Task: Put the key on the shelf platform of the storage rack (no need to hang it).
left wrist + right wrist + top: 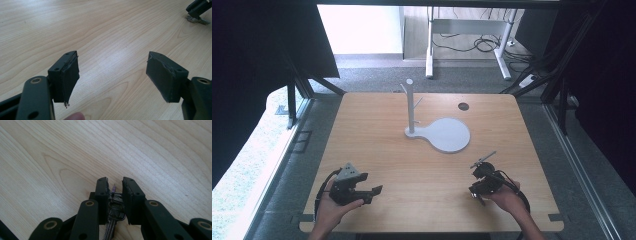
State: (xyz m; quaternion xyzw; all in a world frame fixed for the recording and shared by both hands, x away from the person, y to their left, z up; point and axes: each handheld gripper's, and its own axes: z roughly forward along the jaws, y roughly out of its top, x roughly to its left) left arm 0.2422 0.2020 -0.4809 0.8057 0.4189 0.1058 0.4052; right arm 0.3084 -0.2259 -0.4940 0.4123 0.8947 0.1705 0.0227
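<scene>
Holding a key (113, 216) between closed jaws, the right tongs (115, 185) hover low over the bare wood of the worktop (75, 152); in the right gripper view the key's blade runs down between the two black jaws toward the camera, with a small ring or loop at its head just showing at the jaw tips. In the high view the right tongs (482, 176) sit in the person's right hand (508, 199) near the front edge, with a thin piece that appears to be the key (483, 159) jutting beyond them, away from the person. The left tongs (373, 191) rest in the left hand (332, 207), well apart from the right pair; the left gripper view shows the left tongs (113, 72) with jaws spread wide and nothing between them, only worktop grain (105, 30) beyond. Judged from this layout, the step in hand is the carry: the key is gripped and lifted, not yet delivered. Farther off, ahead of both tongs and nearer the right pair, stands a white stand (411, 105), an upright post with short side pegs rising from a flat round base (448, 135). The next move likely calls for bringing the right tongs forward and up to a peg, with the key's ring turned open toward the peg tip before release. A dark round hole (463, 106) marks the worktop beyond the base.
</scene>
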